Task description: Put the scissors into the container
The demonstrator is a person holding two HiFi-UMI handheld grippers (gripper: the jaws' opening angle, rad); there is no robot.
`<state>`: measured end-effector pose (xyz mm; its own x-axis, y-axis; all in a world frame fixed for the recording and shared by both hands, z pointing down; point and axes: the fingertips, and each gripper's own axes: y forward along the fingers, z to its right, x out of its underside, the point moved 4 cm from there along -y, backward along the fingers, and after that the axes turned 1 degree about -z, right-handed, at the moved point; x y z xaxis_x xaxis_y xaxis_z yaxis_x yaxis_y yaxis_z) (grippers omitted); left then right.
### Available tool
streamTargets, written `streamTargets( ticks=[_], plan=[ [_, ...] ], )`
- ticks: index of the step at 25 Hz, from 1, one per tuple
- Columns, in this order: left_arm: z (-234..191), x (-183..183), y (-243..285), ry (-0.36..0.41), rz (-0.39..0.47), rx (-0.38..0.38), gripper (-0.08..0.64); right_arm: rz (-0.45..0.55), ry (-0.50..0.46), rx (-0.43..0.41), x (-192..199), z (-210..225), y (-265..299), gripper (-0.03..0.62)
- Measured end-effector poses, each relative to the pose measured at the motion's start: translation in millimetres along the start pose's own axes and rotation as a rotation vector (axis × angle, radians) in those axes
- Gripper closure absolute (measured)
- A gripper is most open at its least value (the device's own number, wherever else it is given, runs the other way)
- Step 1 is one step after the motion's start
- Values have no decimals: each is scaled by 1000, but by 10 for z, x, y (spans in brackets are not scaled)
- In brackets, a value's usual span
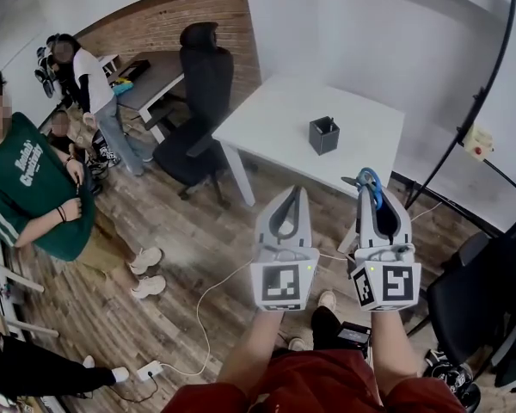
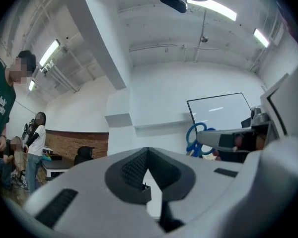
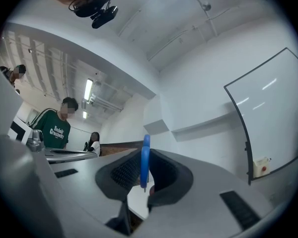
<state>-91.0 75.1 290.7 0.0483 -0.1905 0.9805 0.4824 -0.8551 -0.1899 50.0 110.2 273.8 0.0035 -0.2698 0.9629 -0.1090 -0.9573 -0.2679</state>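
Wood-floored room, white table [image 1: 275, 119] ahead; my right gripper [image 1: 380, 198] pinches the blue scissors [image 1: 370, 183]; left gripper [image 1: 292, 194] pressed together, empty; container [image 1: 324, 134] stands well apart on the table; best to centre the blades over its mouth before releasing.

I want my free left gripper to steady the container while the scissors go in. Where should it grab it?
Probably one side wall of the container, near the open rim, coming from above on its left: it stands upright, square-sided, alone on the table, leaving the mouth free.
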Motion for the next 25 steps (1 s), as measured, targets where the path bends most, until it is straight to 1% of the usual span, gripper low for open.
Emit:
streamTargets(
  ticks=[7,18,21,25],
  plan=[
    [-40,197,572,22,-14,-3,548,0,21,-1,253,319,501,538],
    [-151,404,1796,24,-33,-36,548,-25,49,-29,571,961,1597,538],
    [-136,457,2107,38,-36,-38,548,-31,57,-38,655,1138,1845,538],
    [-124,523,2474,35,-38,-51,548,-31,70,-45,755,1371,2151,538]
  ],
)
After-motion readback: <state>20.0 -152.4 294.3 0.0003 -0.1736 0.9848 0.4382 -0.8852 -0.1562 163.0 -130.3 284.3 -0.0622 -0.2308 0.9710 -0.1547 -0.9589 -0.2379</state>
